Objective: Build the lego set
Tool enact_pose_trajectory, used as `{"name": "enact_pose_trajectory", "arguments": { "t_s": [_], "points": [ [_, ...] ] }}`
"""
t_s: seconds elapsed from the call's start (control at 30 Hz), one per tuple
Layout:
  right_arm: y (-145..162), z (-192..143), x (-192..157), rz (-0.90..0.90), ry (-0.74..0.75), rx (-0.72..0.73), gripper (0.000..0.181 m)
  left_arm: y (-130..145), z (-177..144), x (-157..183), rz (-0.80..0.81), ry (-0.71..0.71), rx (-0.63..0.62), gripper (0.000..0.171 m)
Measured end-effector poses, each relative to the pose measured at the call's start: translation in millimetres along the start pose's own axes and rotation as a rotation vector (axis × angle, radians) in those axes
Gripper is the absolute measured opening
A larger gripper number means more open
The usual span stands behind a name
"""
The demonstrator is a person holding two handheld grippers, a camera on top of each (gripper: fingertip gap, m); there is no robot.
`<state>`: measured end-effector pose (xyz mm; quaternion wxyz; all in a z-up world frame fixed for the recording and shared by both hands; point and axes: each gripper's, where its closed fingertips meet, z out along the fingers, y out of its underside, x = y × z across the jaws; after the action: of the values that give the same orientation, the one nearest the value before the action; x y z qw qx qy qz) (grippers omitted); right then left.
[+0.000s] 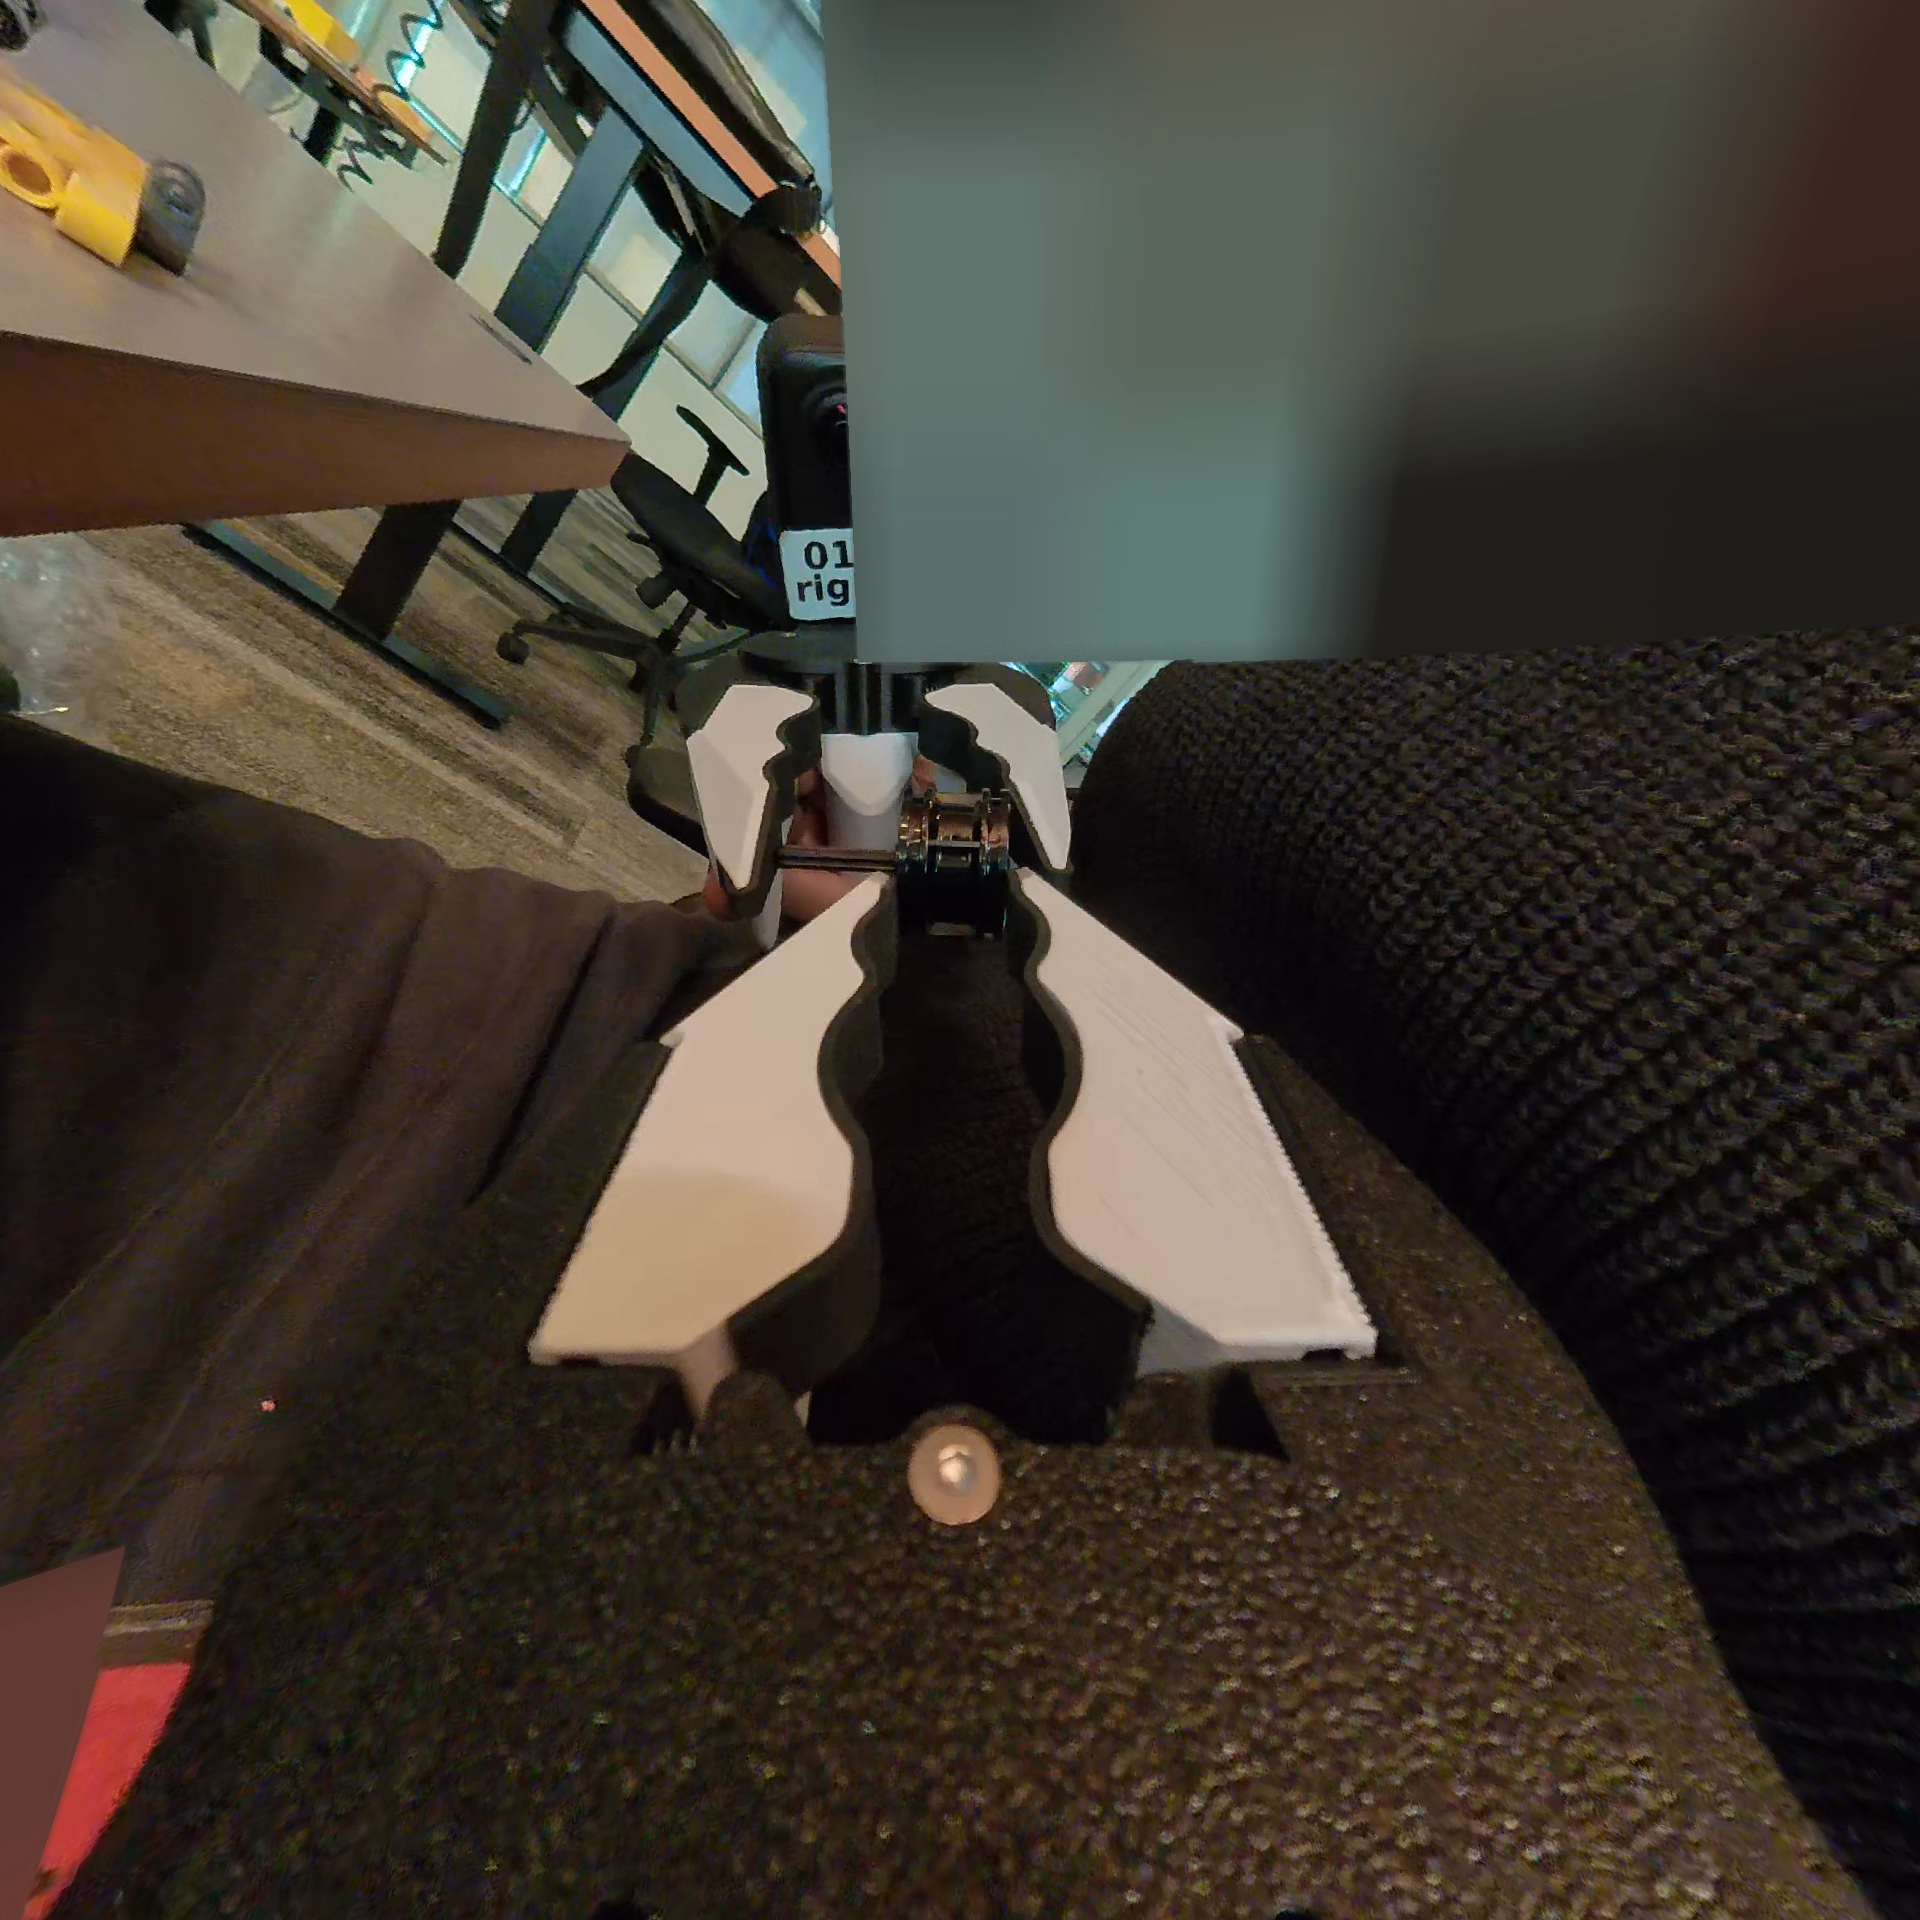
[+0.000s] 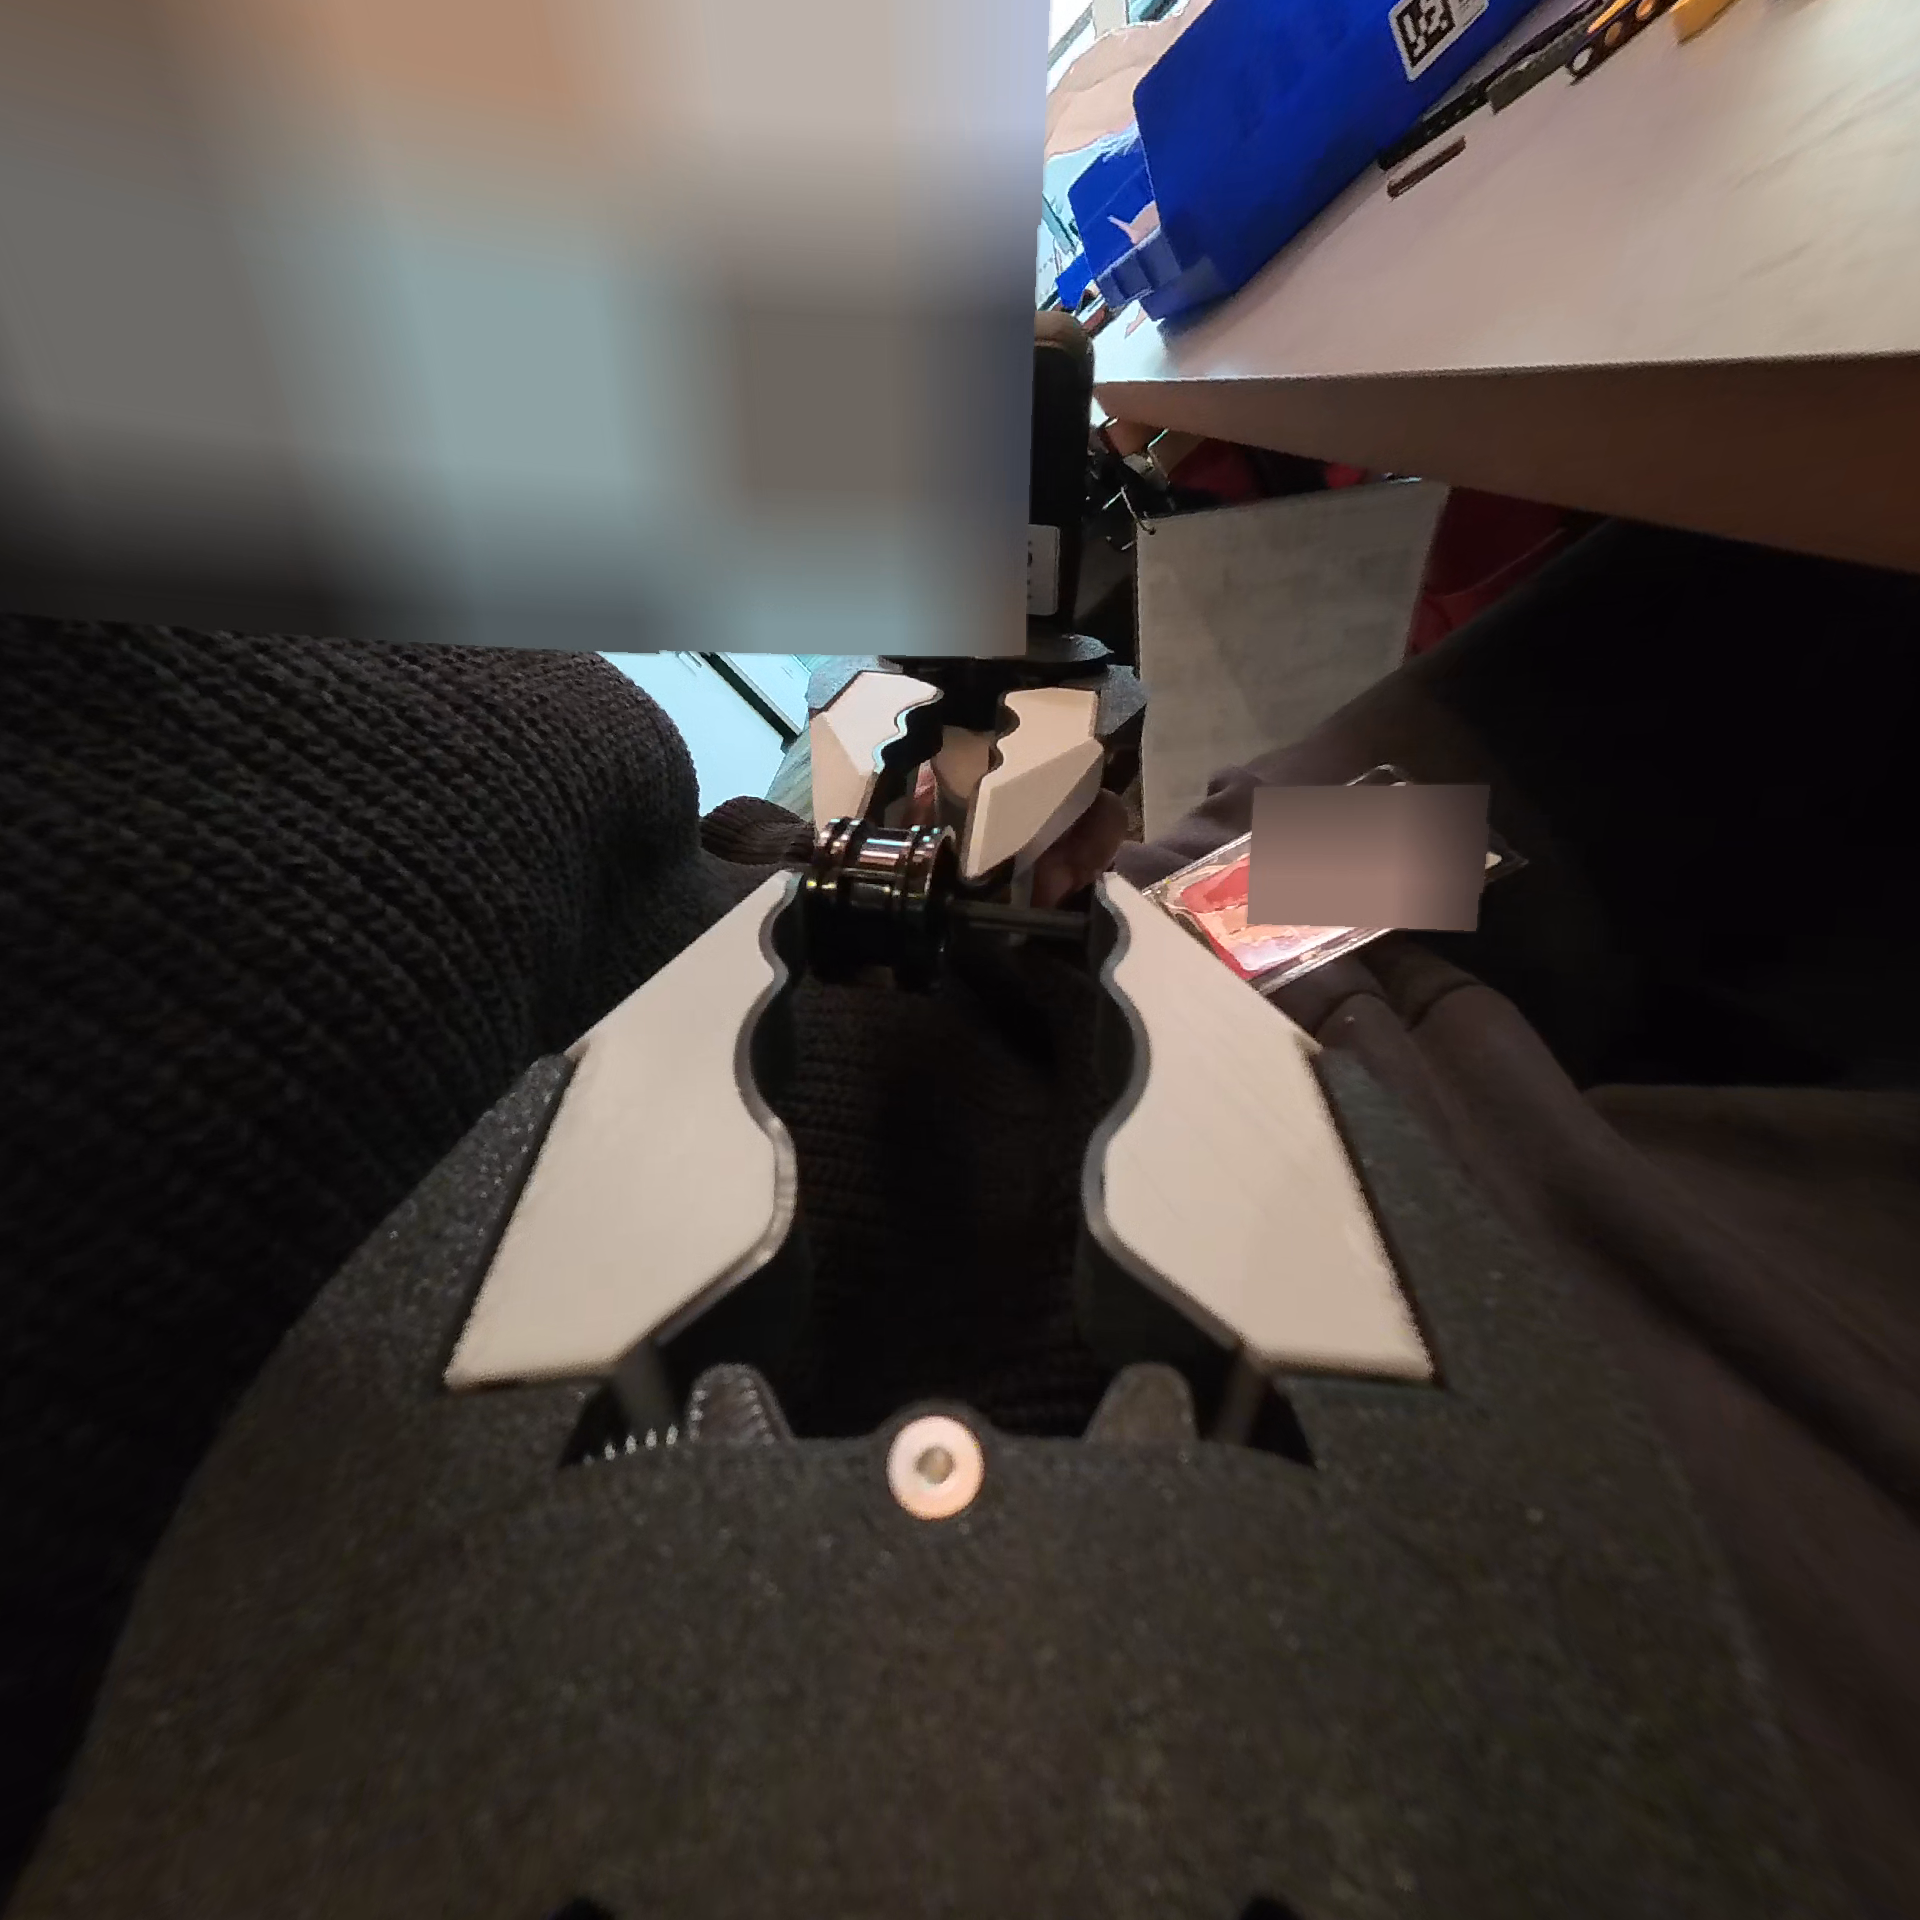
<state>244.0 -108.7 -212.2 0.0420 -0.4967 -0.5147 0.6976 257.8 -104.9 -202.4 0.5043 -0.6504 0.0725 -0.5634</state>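
Landmark: grooved wheel [image 1: 951, 862], small, dark and glossy, on a thin rod [image 1: 831, 857]; held in the air between the two facing grippers, above dark cloth [image 1: 260, 1039].
Left gripper [image 1: 956, 888]: jaws narrow, tips flanking the wheel on both sides. Whether the pads actually press it, I cannot tell.
Right gripper [image 2: 945, 883]: jaws moderately spread, closed on the piece lengthwise. The wheel [image 2: 878, 883] sits against one fingertip and the free end of the rod [image 2: 1023, 914] butts the other.
Beside the wheel: a black knit sleeve [image 1: 1507, 1039], close on one side.
Just past the rod end: a clear packet with red contents [image 2: 1226, 925], lying on the cloth.
Above and beyond the wheel: a table edge [image 2: 1558, 395] with a blue box [image 2: 1299, 135] on top. In the left wrist view, another table [image 1: 312, 312] carries yellow parts [image 1: 62, 177], well apart from the wheel, with an office chair [image 1: 675, 540] behind.
Risk, slip: the end-to-end hold rests on a thin rod tip, so a small tilt could let the rod skate off the pad.
Risk, drop: if either grip loosens early, the piece falls into dark folds and is hard to spot.
Risk, bind: the grippers pulling out of line could cock the wheel on the rod.
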Motion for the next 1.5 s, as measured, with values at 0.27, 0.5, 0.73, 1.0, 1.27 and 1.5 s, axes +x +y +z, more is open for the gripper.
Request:
{"name": "enact_pose_trajectory", "arguments": {
  "t_s": [0.27, 0.5, 0.73, 1.0, 1.27, 1.5],
  "points": [
    [0, 0, 1, -0.001, 0.005, -0.005, 0.054, 0, -1, -1, -0.011, 0.004, 0.004, 0.019],
    [-4, -3, 2, 0.013, 0.003, 0.018, 0.054, -6, -5, -13, 0.028, -0.116, 0.043, 0.041],
    [-6, -3, -8, 0.036, -0.067, 0.023, 0.054, -2, -2, -15, -0.001, -0.104, 0.019, 0.088],
    [0, 2, -22, -0.001, -0.127, -0.032, 0.053, 8, 6, -5, -0.001, -0.022, -0.056, 0.076],
    [5, 5, -26, 0.013, -0.163, -0.06, 0.053, 7, 6, 5, 0.004, 0.042, -0.052, 0.065],
    [5, 7, -24, -0.012, -0.139, -0.077, 0.053, 4, 4, 4, 0.004, 0.036, -0.038, 0.062]
  ]
}}
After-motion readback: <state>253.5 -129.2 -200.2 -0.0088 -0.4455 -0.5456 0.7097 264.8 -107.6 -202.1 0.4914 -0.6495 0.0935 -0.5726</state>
